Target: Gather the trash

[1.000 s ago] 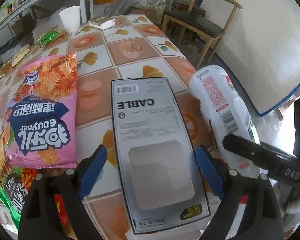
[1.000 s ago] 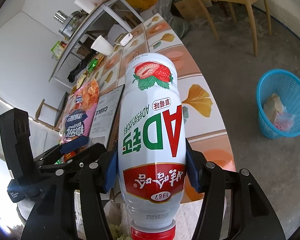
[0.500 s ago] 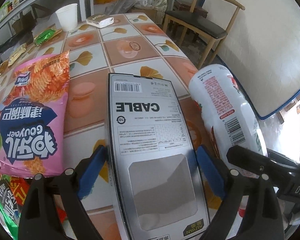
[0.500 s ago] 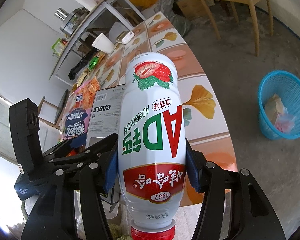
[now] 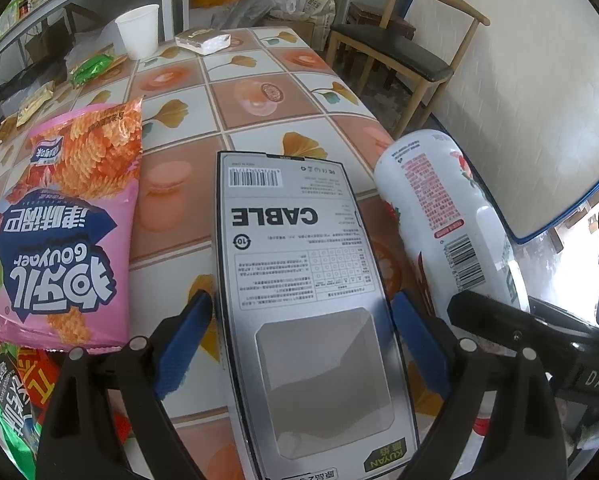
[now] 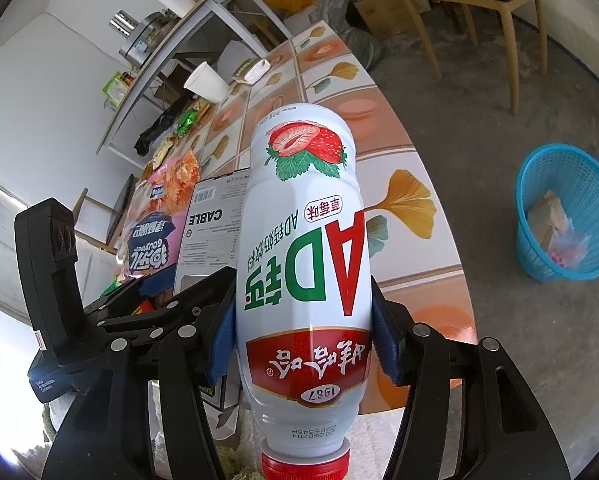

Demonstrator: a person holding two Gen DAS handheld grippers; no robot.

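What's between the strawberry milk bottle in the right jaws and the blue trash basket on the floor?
Nothing visible. The bottle is held past the table edge, and only bare concrete floor lies between that edge and the blue basket, which sits open-topped with some trash inside.

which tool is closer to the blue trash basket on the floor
Right. The right tool, clamped on the strawberry milk bottle, has the blue basket off its right side. The left tool, holding the cable box, sits farther left.
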